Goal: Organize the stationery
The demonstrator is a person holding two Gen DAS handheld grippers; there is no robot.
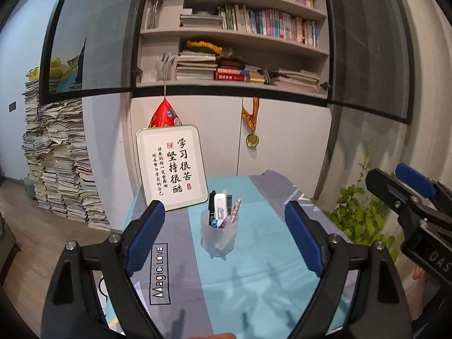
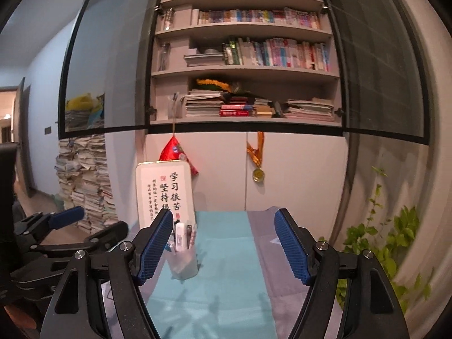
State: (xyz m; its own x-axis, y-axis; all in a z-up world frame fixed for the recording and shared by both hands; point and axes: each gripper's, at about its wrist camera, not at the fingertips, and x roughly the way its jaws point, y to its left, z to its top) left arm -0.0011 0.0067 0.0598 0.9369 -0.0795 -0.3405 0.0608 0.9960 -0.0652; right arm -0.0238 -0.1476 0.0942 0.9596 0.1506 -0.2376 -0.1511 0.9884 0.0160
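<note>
Teal-and-grey striped cloth covers our desk (image 1: 254, 282). Behind the frosted plastic cup (image 1: 219, 237) leans a rounded framed calligraphy plaque (image 1: 172, 166). Pens and a white stick (image 1: 220, 207) stand inside the cup. Our left tool (image 1: 224, 240) and right tool (image 2: 224, 247) hover released.

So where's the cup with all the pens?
The frosted plastic pen cup stands on the blue-and-grey tablecloth, centred in the left wrist view, just in front of the white framed calligraphy sign.

A framed calligraphy sign (image 1: 171, 166) leans against the white cabinet (image 1: 282, 138) behind the table's blue-and-grey cloth (image 1: 254, 282). A medal (image 1: 252, 139) hangs on the cabinet, below shelves of books (image 1: 268, 22). Stacked papers (image 1: 59, 163) rise at left, a leafy plant (image 1: 358, 214) at right.
</note>
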